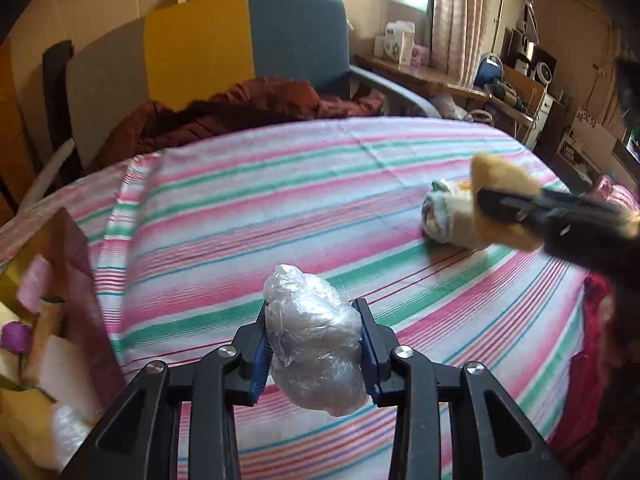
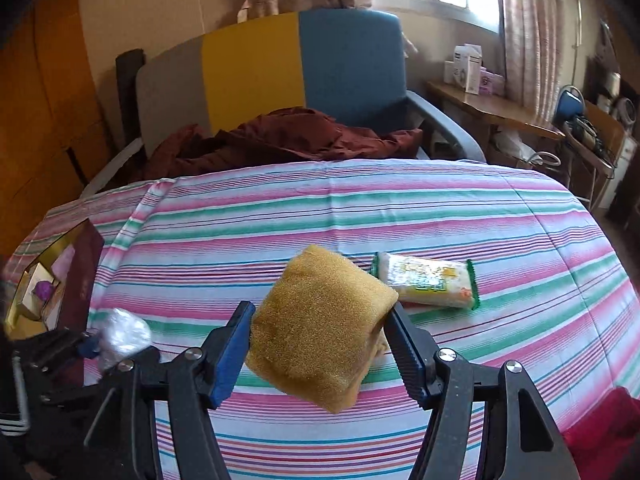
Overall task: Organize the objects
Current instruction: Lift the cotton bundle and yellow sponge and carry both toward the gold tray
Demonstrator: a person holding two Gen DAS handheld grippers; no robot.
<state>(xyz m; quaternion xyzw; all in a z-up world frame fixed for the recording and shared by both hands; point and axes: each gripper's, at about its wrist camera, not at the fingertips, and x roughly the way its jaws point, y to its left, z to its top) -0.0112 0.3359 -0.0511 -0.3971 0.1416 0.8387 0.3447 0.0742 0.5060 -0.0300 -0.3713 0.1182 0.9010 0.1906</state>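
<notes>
Left gripper [image 1: 316, 344] is pinched on a wad of clear crinkled plastic [image 1: 316, 340], a lumpy, glossy, translucent bundle taller than the jaws, bulging above and below the blue pads and held above the striped cloth [image 1: 280, 208]. Right gripper [image 2: 320, 344] is clamped on a yellow sponge [image 2: 324, 328]: coarse, mustard-coloured, folded or squashed into a pillow shape, its left side against the left pad and its upper right corner against the right pad, tilted and lifted off the cloth. Just beyond the sponge, on the right half of the cloth, lies a sealed packet [image 2: 428, 280], pale with yellow print and green crimped ends, flat on the surface. The cloth bears pink, green and blue stripes. At the near left edge stands an open box [image 2: 60, 280] with dark red walls and a gold interior, holding small items, one of them purple; the rest cannot be told apart. Far side: a chair [image 2: 300, 72] with grey, yellow and blue back panels, dark red fabric [image 2: 280, 136] heaped on its seat.
</notes>
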